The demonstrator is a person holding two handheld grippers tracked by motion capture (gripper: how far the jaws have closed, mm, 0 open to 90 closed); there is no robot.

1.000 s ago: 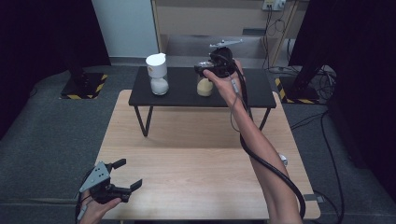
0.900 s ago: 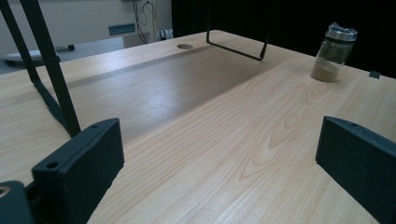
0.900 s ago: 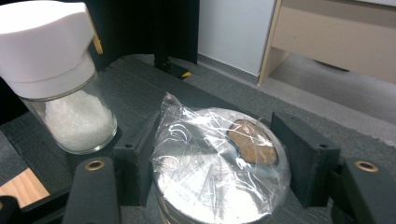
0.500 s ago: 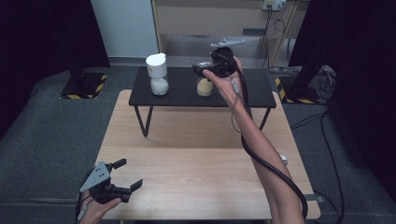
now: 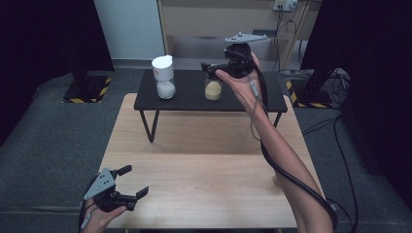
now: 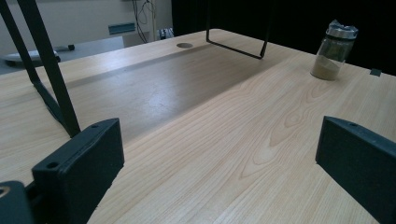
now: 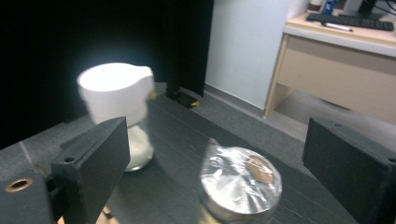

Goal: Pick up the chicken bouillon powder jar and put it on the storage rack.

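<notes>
Counting across the three views gave three jars and two grippers. On the small black stand (image 5: 194, 99) at the far side of the wooden table (image 5: 209, 165) stood two jars: a white-capped jar (image 5: 163, 77) holding white powder in its lower part, and a foil-topped jar (image 5: 213, 89) about half full of tan powder. They stood apart from each other, the white-capped one to the left. A third jar (image 6: 332, 50), metal-lidded with clear wrap over the top, stood directly on the table in the left gripper view and held a slanted layer of tan powder near its bottom.

The right gripper (image 5: 214, 68) was held over the stand, just above the foil-topped jar, jaws spread wide with nothing between them. In the right gripper view the foil top (image 7: 240, 184) sat low between the two jaws, touching neither; the white-capped jar (image 7: 122, 112) showed behind the left jaw, blurred.

The left gripper (image 5: 127, 182) lay at the near left corner of the table, jaws apart and empty.

Compared with half a second earlier, the right gripper sat in nearly the same place over the foil-topped jar; the left gripper and both jars on the stand had not shifted.
</notes>
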